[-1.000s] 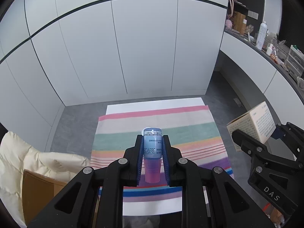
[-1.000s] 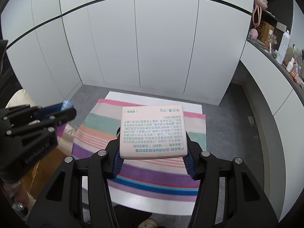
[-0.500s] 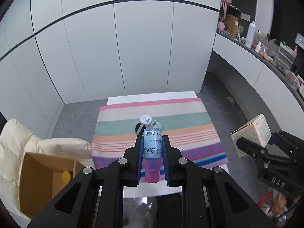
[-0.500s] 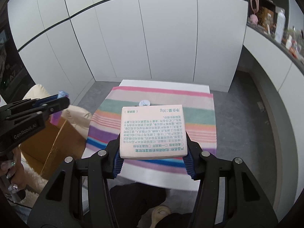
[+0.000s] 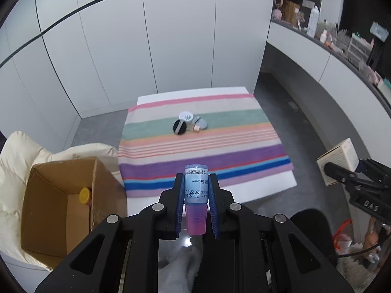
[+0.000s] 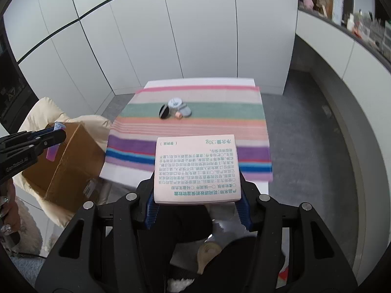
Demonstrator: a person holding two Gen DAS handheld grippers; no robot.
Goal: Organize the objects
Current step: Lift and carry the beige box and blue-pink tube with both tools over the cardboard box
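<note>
Left wrist view: the left gripper point(image 5: 196, 193) is clenched on a small blue tube point(image 5: 196, 185) with a pink cap, which stands up between the blue pads at lower centre of the frame. Above it lies a striped cloth point(image 5: 200, 156) carrying a cluster of small round cosmetics point(image 5: 189, 123) near its upper middle. An open cardboard box point(image 5: 61, 202) sits at lower left, a yellow-lidded jar point(image 5: 84, 195) inside it. The right gripper point(image 5: 342, 173) shows at the right edge.

Right wrist view: the right gripper point(image 6: 198, 193) grasps a pale pink carton point(image 6: 196, 168) printed with green text, held flat between its pads at centre frame, over the cloth's near edge.
</note>
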